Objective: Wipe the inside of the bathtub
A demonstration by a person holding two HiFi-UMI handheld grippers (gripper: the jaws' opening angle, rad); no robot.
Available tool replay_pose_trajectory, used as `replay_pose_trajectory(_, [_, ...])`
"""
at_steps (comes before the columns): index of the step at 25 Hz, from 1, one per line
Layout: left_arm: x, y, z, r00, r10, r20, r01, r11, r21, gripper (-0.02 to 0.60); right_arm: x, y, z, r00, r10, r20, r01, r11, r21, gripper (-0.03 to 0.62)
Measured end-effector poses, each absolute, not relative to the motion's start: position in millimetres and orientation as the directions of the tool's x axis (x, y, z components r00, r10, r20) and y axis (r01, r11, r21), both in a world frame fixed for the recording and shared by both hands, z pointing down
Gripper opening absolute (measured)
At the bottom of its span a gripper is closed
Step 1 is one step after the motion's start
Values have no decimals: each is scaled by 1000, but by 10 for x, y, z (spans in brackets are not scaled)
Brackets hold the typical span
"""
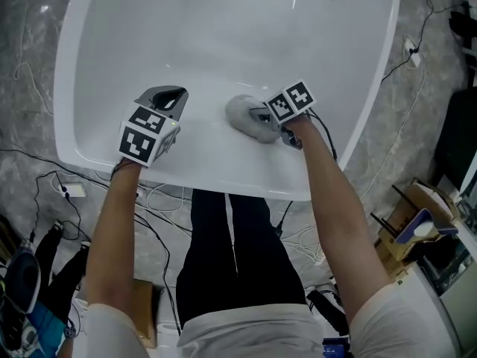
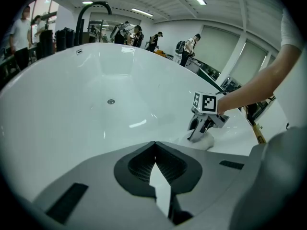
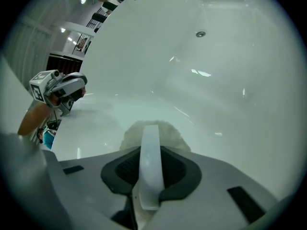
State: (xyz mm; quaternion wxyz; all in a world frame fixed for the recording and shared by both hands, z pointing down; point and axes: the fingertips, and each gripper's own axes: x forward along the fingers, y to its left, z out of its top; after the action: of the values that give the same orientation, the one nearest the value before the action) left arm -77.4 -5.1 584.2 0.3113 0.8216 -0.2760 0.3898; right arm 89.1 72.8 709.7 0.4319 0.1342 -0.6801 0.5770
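My right gripper (image 3: 149, 128) has its jaws pinched together on a pale, fluffy cloth (image 3: 170, 134). The cloth bunches out past the tips and presses against the white inner wall of the bathtub (image 3: 216, 80). In the head view I see the cloth on the slope just inside the tub's near rim, a little right of the middle.

My left gripper (image 2: 154, 150) has its jaws closed tip to tip with nothing between them. It sits over the same near slope, closer to the near left corner and clear of the cloth. I cannot tell whether it touches the tub surface.

Both forearms (image 1: 119, 215) reach in over the near rim. Farther out, the round drain (image 2: 111, 101) sits on the tub floor toward the far end. A black curved faucet (image 2: 91, 6) rises behind the far rim. A grey marbled floor (image 1: 30, 51) surrounds the tub.
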Motion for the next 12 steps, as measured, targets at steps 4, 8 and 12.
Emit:
replay_pose_trajectory(4, [-746, -19, 5666, 543, -214, 812, -695, -658, 291, 9, 1143, 854, 6986, -540, 321, 778, -732, 278, -622, 94])
replay_pose_trajectory(8, [-697, 14, 5553, 546, -216, 810, -692, -661, 290, 9, 1354, 944, 6897, -507, 318, 801, -767, 258, -588, 94])
replay_pose_trajectory(12, [-649, 83, 5469, 552, -214, 806, -688, -663, 295, 9, 1485, 1027, 6740, -486, 318, 814, -791, 236, -564, 94])
